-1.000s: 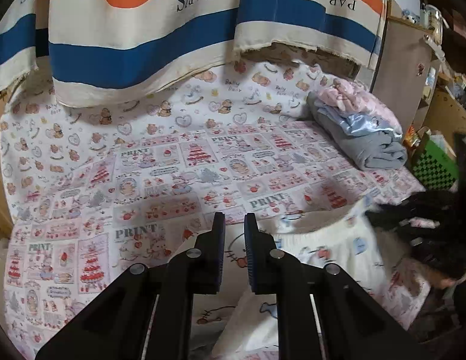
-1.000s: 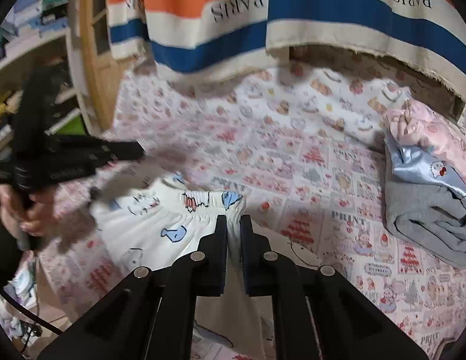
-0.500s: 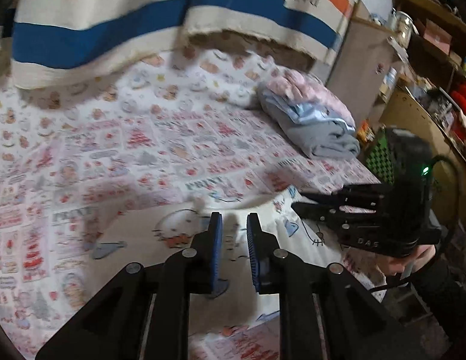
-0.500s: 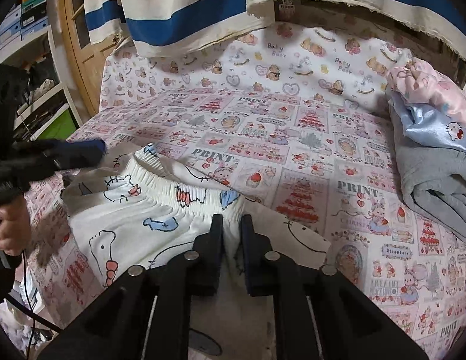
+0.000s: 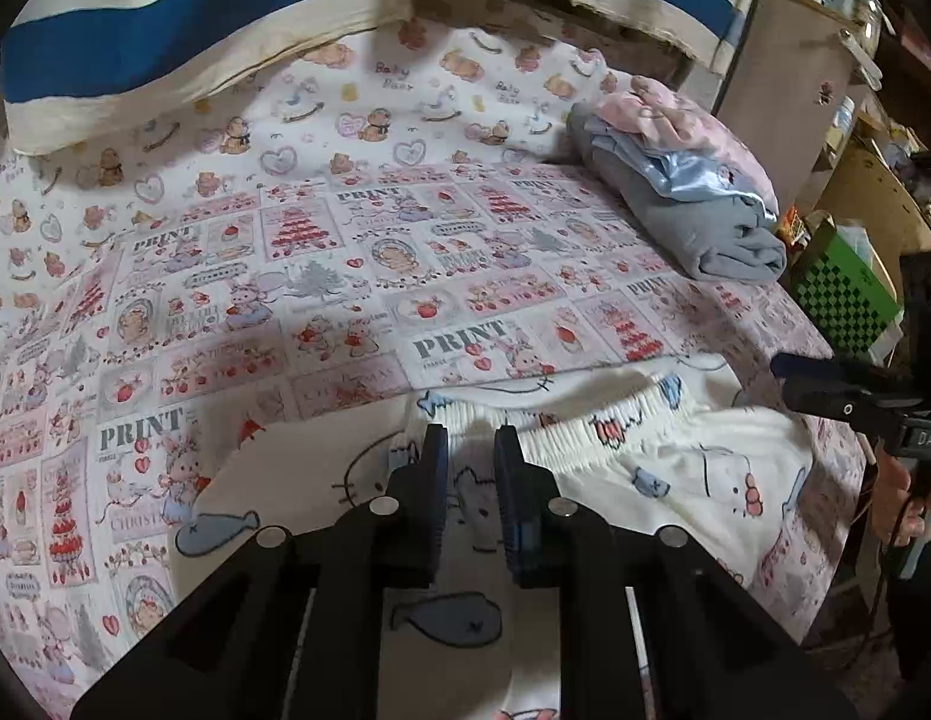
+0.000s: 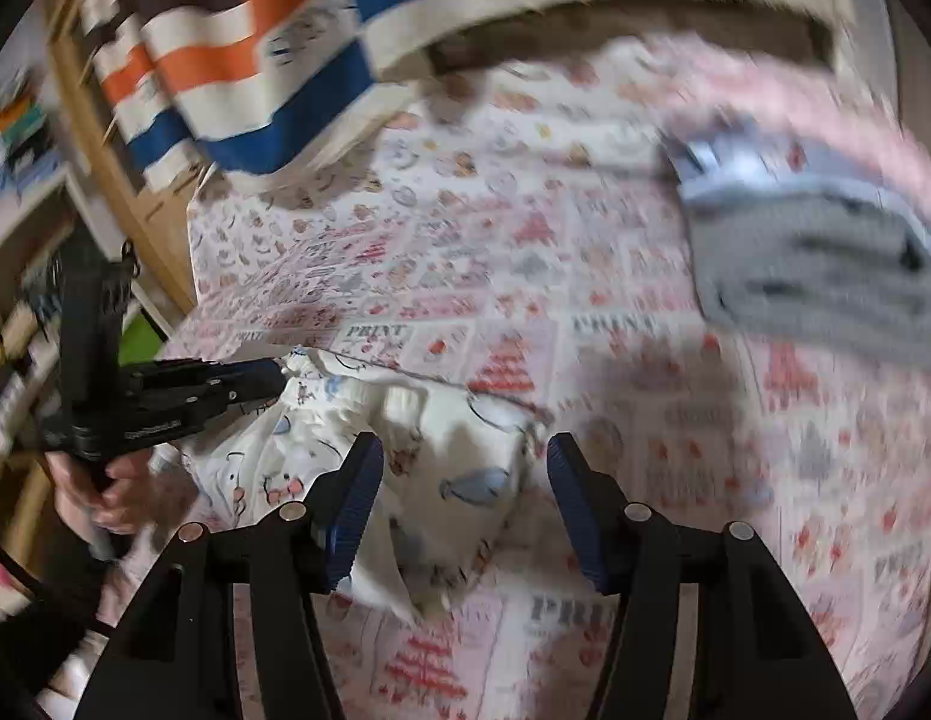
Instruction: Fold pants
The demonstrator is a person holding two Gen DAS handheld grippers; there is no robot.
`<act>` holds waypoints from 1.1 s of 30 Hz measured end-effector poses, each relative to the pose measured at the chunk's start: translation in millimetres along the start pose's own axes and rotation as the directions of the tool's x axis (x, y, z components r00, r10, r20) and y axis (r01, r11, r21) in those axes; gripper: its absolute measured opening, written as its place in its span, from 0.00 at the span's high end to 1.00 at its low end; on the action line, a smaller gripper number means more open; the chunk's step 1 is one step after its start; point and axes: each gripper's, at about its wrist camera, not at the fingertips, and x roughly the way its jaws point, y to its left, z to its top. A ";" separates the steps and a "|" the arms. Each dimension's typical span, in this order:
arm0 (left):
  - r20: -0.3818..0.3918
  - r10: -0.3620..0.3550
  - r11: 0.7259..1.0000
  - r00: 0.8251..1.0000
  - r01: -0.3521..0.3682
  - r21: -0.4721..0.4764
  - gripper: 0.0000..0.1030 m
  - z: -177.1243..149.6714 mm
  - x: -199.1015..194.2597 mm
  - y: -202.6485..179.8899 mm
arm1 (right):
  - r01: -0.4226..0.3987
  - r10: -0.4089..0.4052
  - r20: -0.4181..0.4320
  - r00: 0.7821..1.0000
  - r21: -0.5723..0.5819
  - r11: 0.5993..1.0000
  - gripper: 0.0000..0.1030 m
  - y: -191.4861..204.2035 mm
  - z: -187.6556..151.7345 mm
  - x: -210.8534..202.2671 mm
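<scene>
Lying on the pink-and-white printed bedsheet [image 5: 369, 276], the cream cartoon-print pants with a gathered elastic waistband [image 5: 693, 480] are spread near the front edge of the bed, the waistband running across just ahead of the left gripper [image 5: 470, 450]. That gripper's black fingers with blue pads stand narrowly apart over the cloth near the waistband; whether they pinch any fabric cannot be told. In the blurred right wrist view, the right gripper [image 6: 465, 462] has just been opening, its fingers now wide and clear of the pants [image 6: 429, 450], which lie bunched between and below them. At the right side of the bed rests a folded pile of grey, pale-blue and pink clothes [image 5: 687, 192]. A blue, orange and cream striped cloth [image 5: 183, 30] hangs over the far edge.
</scene>
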 end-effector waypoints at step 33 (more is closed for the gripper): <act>0.132 -0.041 0.907 0.990 0.092 -0.410 0.28 -107.8 -69.1 15.9 | -0.173 0.172 -0.055 0.983 0.001 0.985 0.32 57.7 -77.4 14.6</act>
